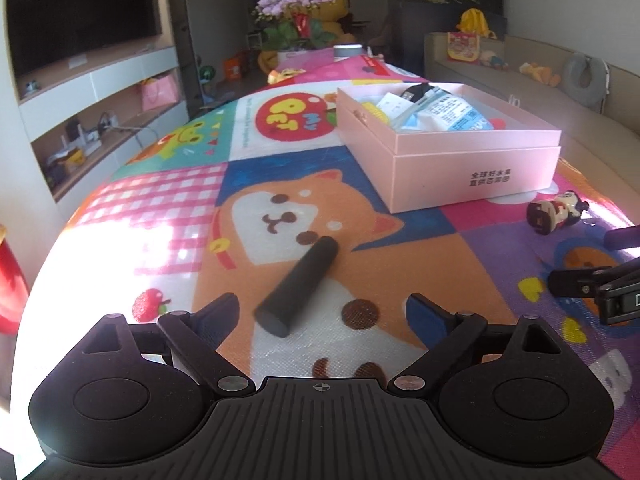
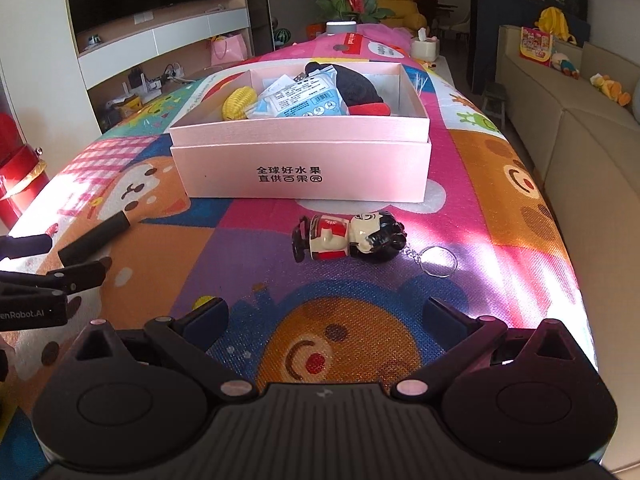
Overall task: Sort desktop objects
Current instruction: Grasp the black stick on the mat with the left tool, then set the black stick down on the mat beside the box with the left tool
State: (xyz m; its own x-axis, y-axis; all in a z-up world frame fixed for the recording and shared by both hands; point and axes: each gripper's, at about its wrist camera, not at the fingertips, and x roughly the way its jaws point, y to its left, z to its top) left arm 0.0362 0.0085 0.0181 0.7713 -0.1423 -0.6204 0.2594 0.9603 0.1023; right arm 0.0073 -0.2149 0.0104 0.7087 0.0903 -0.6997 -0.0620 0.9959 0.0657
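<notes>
Left wrist view shows the left tongs (image 1: 322, 312) spread wide, gripping nothing; a black cylinder (image 1: 298, 286) lies free on the cartoon-printed surface (image 1: 160, 208) between the fingers without touching them. Right wrist view shows the right tongs (image 2: 326, 314) also wide apart and empty, above the surface. Ahead of them lies a small doll keychain (image 2: 348, 238) on its side, its ring (image 2: 438, 262) to the right. Beyond stands an open pink box (image 2: 300, 164) already containing a yellow toy (image 2: 236, 108), a printed packet (image 2: 304, 98) and a black-and-red item (image 2: 362, 90).
</notes>
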